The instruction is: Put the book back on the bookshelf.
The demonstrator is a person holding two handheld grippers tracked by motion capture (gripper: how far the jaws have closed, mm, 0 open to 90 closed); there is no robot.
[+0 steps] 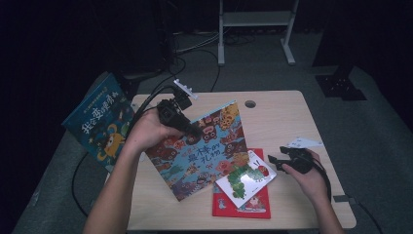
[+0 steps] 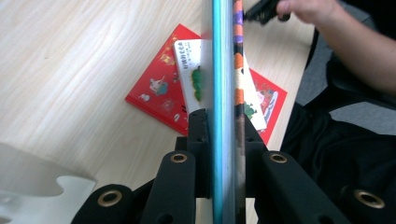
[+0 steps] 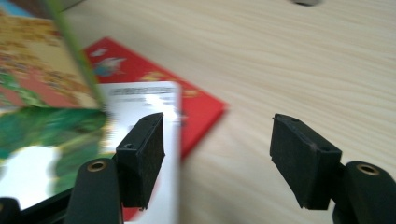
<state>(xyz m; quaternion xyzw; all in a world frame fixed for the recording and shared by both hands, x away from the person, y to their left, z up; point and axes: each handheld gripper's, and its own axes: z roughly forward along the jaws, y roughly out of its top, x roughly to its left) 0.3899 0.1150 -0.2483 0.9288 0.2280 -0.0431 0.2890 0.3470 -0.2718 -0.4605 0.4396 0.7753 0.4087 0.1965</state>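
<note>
My left gripper (image 1: 192, 130) was clamped on the top edge of the monster book (image 1: 202, 148), jaws pressed on both covers; in the left gripper view the book's (image 2: 223, 93) teal edge ran straight up between the jaws. I held that book tilted up off the table (image 1: 277, 112), its lower corner down near the front edge. My left hand (image 1: 148, 130) was wrapped round the gripper body, cable trailing off behind.

My right gripper (image 1: 278, 158) was unclenched, jaws wide apart with bare wood showing between them in the right gripper view (image 3: 217, 154). It sat low at the table's right side, right hand (image 1: 307, 175) behind it, tips pointing at the white book (image 1: 246, 179). One jaw was just beside that white book's (image 3: 154, 100) edge; couldn't tell if touching.

White book lay flat on the red book (image 1: 243, 204), angled across it. Red book (image 3: 187, 100) flat on the table under it, near the front edge. Monster book's lower part overlapped the white one's left side.

A blue book (image 1: 100, 122) stuck out past the table's left edge, well apart from the others. A small white card (image 1: 304, 143) lay near the right edge, just behind my right hand.
</note>
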